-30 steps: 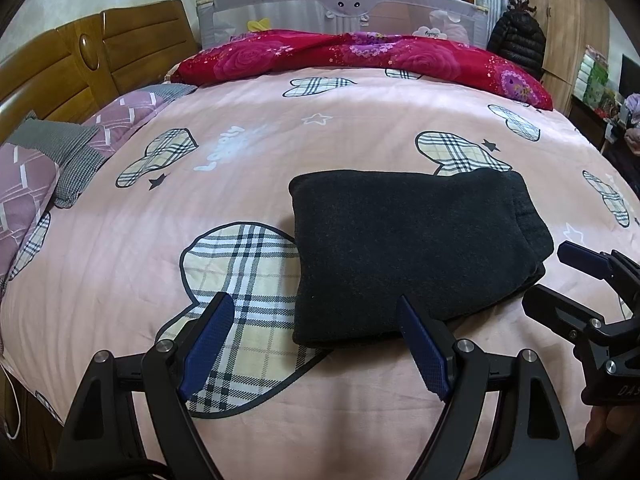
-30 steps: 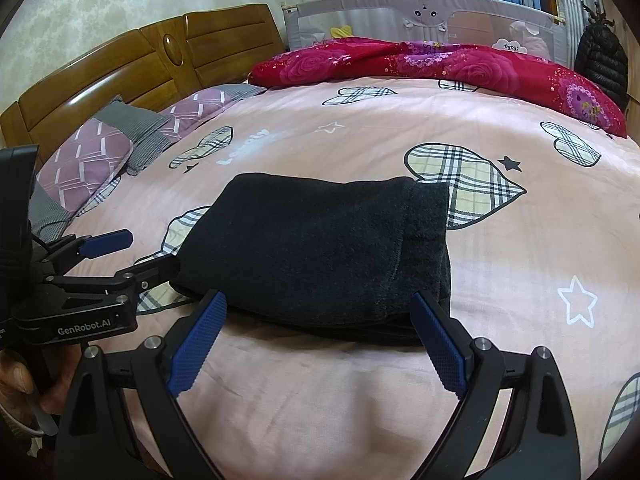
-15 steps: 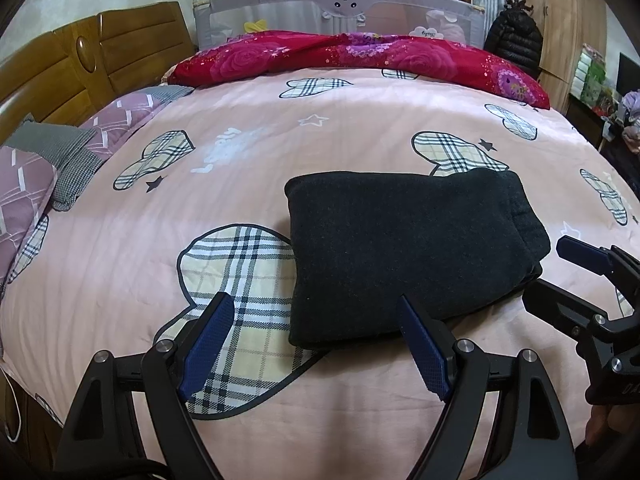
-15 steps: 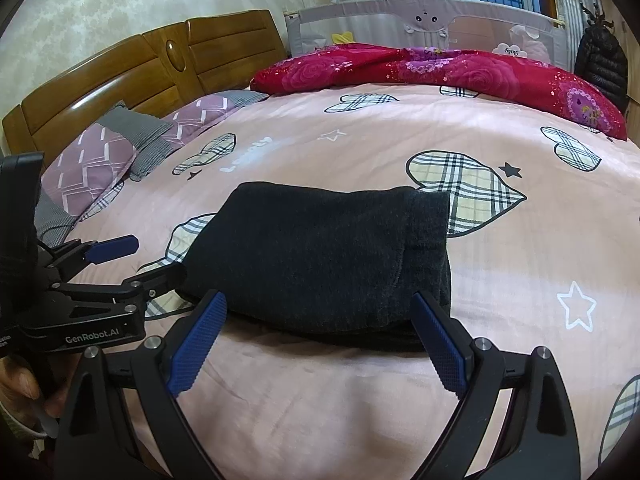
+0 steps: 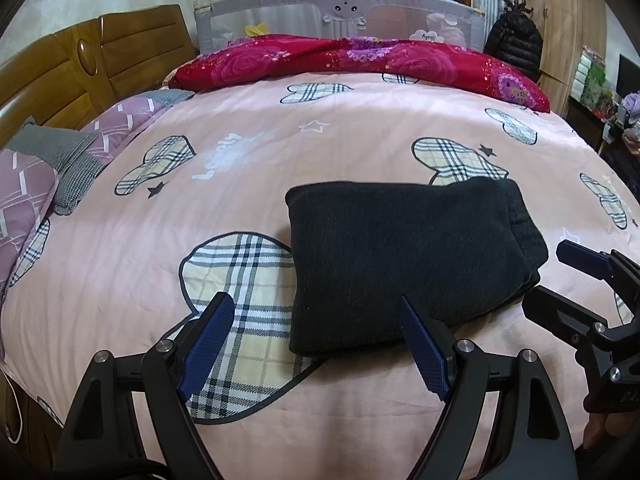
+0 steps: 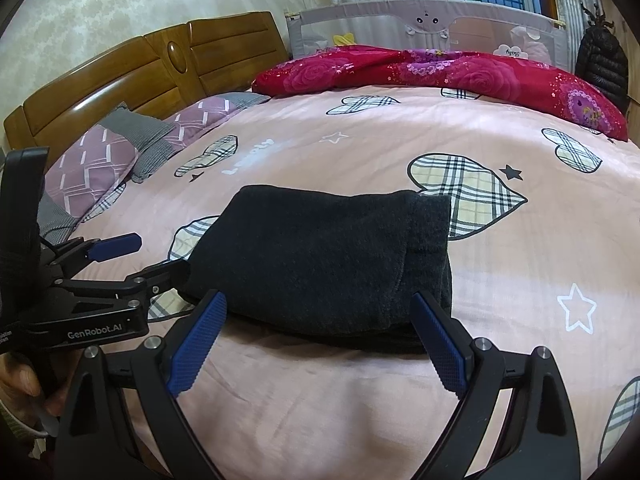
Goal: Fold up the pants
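Both grippers have drawn slightly back from the bundle over the last second, while the dark pants (image 5: pixel 404 260) have kept their place and shape on the bed. They lie folded into a compact rectangle on the pink bedspread (image 5: pixel 248 184), one corner overlapping a large plaid heart (image 5: pixel 240 280) printed on the cloth. In the left wrist view the left gripper (image 5: pixel 316 344) hangs just short of the near edge of the pants, its jaws spread wide apart with nothing between them, the blue pads (image 5: pixel 208 344) facing inward. The right gripper (image 5: pixel 560 280) shows at the right border of that view, close to the end of the bundle where the layered edges are stacked, its jaws also apart. From the right wrist view the right gripper (image 6: pixel 320 340) sits just before the near edge of the pants (image 6: pixel 320 256), empty and held open, and the left gripper (image 6: pixel 148 256) reaches in from the left with one finger near the corner of the fabric; whether it touches cannot be told. A red floral quilt (image 6: pixel 440 72) lies along the far side of the bed, purple pillows (image 6: pixel 96 168) rest against the wooden headboard (image 6: pixel 120 72), and a grey bed rail (image 5: pixel 340 16) stands behind the quilt.
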{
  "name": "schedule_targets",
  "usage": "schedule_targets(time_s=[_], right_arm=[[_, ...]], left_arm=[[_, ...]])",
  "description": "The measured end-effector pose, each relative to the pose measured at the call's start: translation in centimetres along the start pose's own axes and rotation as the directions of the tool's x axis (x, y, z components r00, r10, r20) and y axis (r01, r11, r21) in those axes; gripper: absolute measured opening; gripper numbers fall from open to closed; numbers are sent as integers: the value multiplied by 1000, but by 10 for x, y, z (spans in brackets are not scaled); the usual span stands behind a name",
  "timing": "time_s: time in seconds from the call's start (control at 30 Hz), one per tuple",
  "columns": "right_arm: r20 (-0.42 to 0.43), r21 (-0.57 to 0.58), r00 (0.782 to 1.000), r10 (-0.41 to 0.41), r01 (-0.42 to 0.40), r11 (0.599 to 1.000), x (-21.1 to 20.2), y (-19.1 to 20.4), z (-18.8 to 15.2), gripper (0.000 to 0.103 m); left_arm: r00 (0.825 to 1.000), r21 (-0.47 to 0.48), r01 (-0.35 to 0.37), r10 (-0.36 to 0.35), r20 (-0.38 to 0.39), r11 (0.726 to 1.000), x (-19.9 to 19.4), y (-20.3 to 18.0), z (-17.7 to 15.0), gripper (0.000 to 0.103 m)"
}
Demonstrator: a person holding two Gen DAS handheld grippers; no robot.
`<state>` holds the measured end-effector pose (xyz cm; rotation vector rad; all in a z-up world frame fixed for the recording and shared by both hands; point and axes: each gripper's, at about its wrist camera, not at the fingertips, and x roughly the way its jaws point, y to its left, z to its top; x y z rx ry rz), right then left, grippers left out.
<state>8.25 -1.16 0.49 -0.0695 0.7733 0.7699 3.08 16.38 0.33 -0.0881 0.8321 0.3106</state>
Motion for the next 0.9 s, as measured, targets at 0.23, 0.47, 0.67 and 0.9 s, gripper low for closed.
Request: schedule_targets(time_s=[0.23, 0.47, 0.67, 0.9], right_arm=[[7, 3, 1000, -4, 4, 1000, -1, -1, 6, 93], [7, -2, 1000, -2, 2, 1000, 2, -3, 8, 93], [6, 3, 1000, 7, -7, 1000, 5, -7, 11, 93], [12, 19, 1000, 18, -18, 1000, 6, -15, 12, 93]], left_arm=[[1000, -24, 2, -1, 30, 1000, -1, 0, 11, 84], [1000, -44, 1, -1, 3, 999, 10, 1, 20, 84], [1000, -31, -11, 11, -5, 999, 11, -4, 21, 84], [999, -20, -27, 26, -23, 999, 12, -13, 23, 84]])
